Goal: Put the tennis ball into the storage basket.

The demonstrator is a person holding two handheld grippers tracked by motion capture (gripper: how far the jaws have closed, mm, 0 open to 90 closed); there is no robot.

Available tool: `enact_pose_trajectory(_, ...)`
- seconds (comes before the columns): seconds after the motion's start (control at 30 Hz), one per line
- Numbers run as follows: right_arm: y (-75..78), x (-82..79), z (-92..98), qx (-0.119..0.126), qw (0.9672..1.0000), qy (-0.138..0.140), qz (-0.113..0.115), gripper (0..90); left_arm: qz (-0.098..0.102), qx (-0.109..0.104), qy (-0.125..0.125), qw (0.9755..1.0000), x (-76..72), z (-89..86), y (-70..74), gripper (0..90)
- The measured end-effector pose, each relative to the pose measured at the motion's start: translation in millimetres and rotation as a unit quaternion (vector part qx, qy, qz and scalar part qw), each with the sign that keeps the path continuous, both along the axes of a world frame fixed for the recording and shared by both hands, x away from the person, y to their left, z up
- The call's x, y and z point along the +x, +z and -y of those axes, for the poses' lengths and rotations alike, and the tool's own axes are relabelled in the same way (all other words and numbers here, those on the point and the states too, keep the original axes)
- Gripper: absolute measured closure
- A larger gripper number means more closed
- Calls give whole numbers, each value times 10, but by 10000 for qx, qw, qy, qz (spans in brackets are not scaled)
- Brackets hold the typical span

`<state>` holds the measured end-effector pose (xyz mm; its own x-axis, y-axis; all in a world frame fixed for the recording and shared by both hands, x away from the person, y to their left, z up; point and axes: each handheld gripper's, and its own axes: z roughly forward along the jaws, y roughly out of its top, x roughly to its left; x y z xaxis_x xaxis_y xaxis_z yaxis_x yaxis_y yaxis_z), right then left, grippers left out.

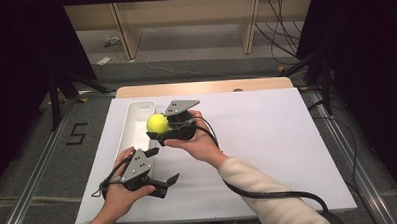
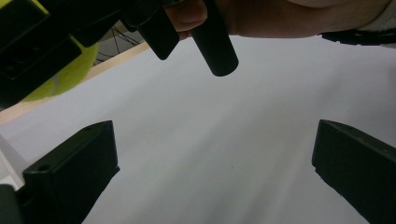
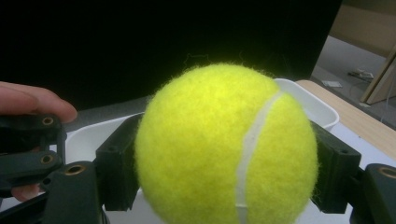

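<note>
- The right hand-held gripper (image 1: 159,129) is clamped on the tennis ball (image 1: 157,123), one black jaw pressed to each side of it, as the right gripper view shows with the ball (image 3: 224,144) squeezed between them.
- The ball sits at the tip of that hand-held gripper, lifted off the bench (image 1: 267,139), right at the near edge of the white tray (image 1: 128,129) that lies just beyond the jaws.
- In the right gripper view the tray's rim (image 3: 308,100) curves behind the ball, with a white seam running down the ball's right side.
- The person's right hand (image 1: 197,142) wraps the body of that hand-held gripper, the grey plate on top tilted up.
- The left hand-held gripper (image 1: 163,166) hangs low over the bench, nearer the person than the right one and just beside the tray's near end.
- Its jaws stand wide apart with nothing between them; the left gripper view shows bare white bench (image 2: 224,154) in the gap.
- From that same view, the ball (image 2: 70,74) and the right hand-held gripper loom above and ahead of the left one, well clear of its jaws.
</note>
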<state>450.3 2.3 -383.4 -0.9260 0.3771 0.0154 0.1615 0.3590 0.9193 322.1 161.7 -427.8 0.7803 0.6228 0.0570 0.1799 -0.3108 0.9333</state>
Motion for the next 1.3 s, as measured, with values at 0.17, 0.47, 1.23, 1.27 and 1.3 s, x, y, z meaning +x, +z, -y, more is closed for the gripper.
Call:
enact_pose_trajectory(0.17, 14, 11, -34, -6, 10000, 11, -10, 263, 38, 19, 9, 10000, 2, -5, 4, 0)
enact_pose_trajectory(0.47, 16, 34, -71, 5, 10000, 20, -26, 263, 24, 11, -4, 10000, 0, -6, 3, 0)
enact_pose_trajectory(1.23, 22, 74, -122, 6, 10000, 17, -26, 263, 29, 25, -15, 10000, -3, -3, 4, 0)
enact_pose_trajectory(1.27, 25, 73, -125, 7, 10000, 14, -39, 263, 28, 24, -15, 10000, -3, -3, 4, 0)
enact_pose_trajectory(1.3, 27, 73, -128, 10, 10000, 14, -39, 263, 24, 21, -18, 10000, -3, -2, 3, 0)
